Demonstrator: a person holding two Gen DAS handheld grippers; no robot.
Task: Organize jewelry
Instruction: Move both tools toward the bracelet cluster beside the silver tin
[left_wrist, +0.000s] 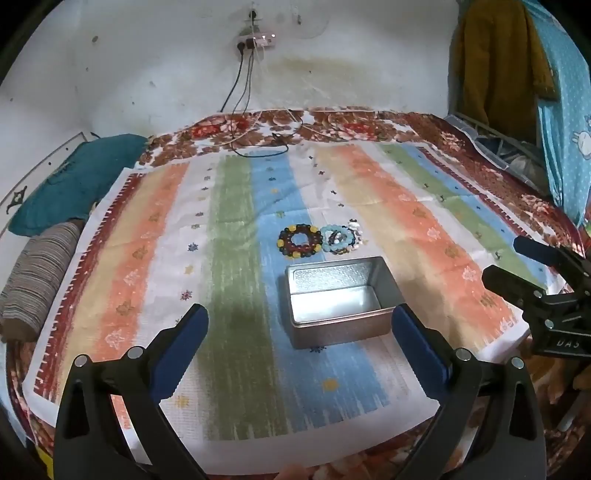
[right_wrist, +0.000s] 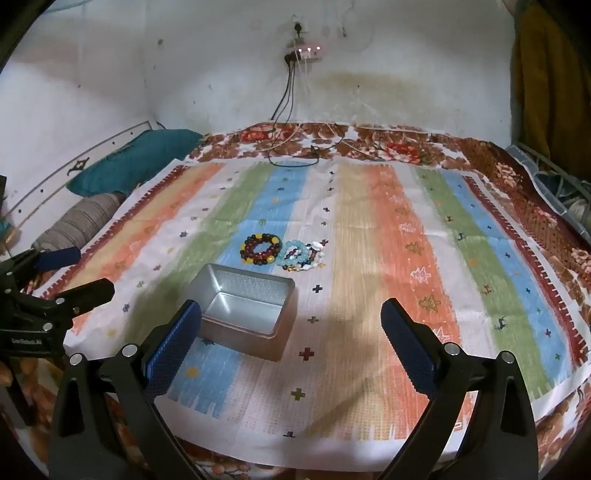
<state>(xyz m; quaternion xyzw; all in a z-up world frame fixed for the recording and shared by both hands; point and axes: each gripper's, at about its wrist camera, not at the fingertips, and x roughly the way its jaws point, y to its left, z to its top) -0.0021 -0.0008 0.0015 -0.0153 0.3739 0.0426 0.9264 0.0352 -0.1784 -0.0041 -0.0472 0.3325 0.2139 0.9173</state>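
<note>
Plainly, both grippers (left gripper (left_wrist: 299, 328), right gripper (right_wrist: 290, 325)) gape empty, and overlapping bracelets (right_wrist: 284, 253) risk snagging together before reaching the tin (right_wrist: 245, 314).

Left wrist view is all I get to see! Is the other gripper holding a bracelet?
Observer: No. In the right wrist view the right gripper has its fingers spread wide, with nothing between them.
Operator: What is it pointing at?
Observer: It points across the striped cloth. Its left finger overlaps the near corner of the silver tin in that view, but I cannot tell if they touch.
Operator: Can you see my gripper from there?
Observer: Yes. The left gripper shows side-on at the left edge. Its fingers are apart and empty, and it is to the left of the tin.
</note>
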